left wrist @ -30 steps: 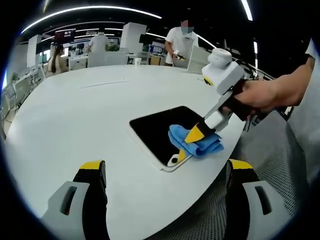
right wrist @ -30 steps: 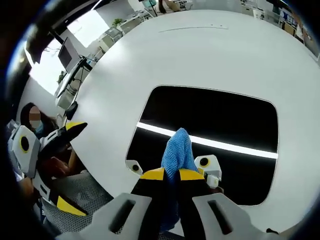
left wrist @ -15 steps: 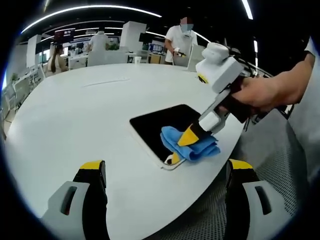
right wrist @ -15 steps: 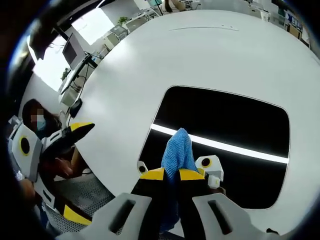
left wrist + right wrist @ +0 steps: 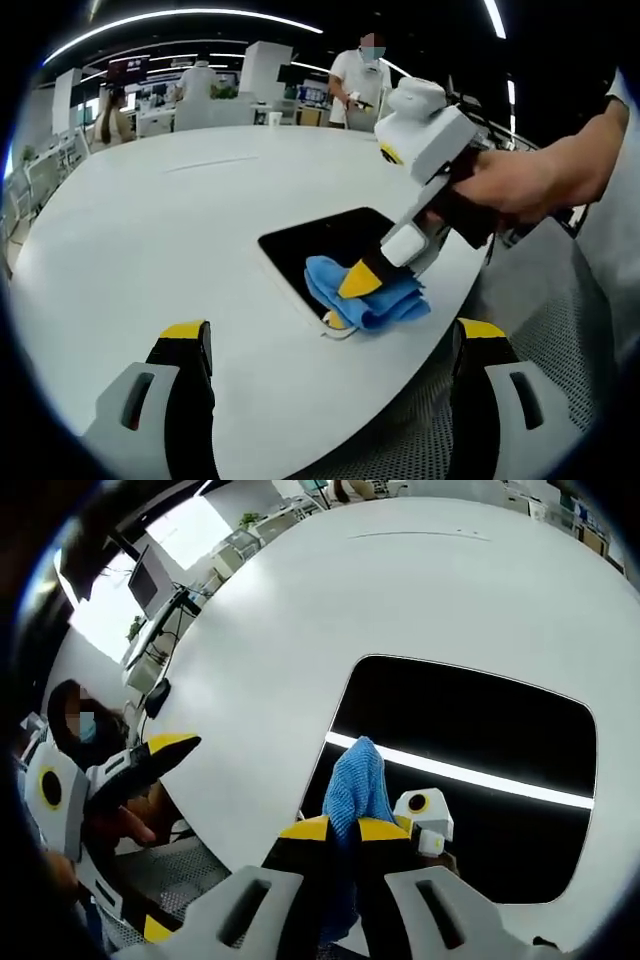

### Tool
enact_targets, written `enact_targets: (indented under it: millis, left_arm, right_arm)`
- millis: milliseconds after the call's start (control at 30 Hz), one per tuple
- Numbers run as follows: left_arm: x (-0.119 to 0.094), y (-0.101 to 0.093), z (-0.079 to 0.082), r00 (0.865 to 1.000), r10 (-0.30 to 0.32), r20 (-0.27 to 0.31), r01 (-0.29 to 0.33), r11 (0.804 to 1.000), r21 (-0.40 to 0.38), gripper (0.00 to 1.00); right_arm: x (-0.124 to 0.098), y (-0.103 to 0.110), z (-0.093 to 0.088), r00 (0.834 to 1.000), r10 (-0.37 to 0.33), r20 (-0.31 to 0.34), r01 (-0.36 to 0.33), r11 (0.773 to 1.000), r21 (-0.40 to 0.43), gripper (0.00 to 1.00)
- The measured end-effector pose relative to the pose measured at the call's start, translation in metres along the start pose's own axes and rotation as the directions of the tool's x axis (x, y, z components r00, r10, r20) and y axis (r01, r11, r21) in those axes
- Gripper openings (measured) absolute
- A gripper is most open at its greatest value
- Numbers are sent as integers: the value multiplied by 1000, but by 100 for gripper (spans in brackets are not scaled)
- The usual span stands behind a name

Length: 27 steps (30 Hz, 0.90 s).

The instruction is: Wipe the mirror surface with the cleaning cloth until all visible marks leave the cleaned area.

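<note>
The mirror (image 5: 318, 243) is a dark rounded rectangle lying flat on the white table (image 5: 150, 230), close to the table's edge. A person's hand holds my right gripper (image 5: 357, 284) on the mirror's near corner, shut on the blue cleaning cloth (image 5: 372, 303). In the right gripper view the cloth (image 5: 354, 783) sticks up between the closed yellow jaw tips of the right gripper (image 5: 347, 829), over the mirror (image 5: 480, 730), which reflects a bright ceiling light strip. My left gripper (image 5: 332, 330) hovers wide open over the table's near part, holding nothing, and appears beside the table edge as the left gripper (image 5: 162, 838).
The table edge (image 5: 440, 320) curves just past the mirror, with grey floor (image 5: 560, 330) beyond. Several people stand or sit at desks (image 5: 210, 110) far behind the table. A thin line (image 5: 210, 166) marks the far tabletop.
The right gripper has dragged the cloth across the mirror toward its near corner, leftward in the left gripper view. The left gripper stays open and still.
</note>
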State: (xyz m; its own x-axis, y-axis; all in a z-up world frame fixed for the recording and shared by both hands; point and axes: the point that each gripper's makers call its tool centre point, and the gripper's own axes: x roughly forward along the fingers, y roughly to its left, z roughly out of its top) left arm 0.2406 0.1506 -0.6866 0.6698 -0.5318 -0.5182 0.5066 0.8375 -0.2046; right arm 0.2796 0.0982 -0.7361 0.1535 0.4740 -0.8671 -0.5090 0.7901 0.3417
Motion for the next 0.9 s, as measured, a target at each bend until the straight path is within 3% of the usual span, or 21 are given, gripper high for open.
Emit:
enact_targets:
  millis: [400, 900]
  left_arm:
    - [-1, 1, 0, 1000, 3, 1, -3, 1000, -3, 99]
    - [-1, 1, 0, 1000, 6, 2, -6, 1000, -6, 99]
  right_arm:
    - [3, 7, 2, 1000, 5, -29, -7, 999, -46, 3]
    - [9, 13, 7, 999, 16, -30, -16, 1000, -16, 3]
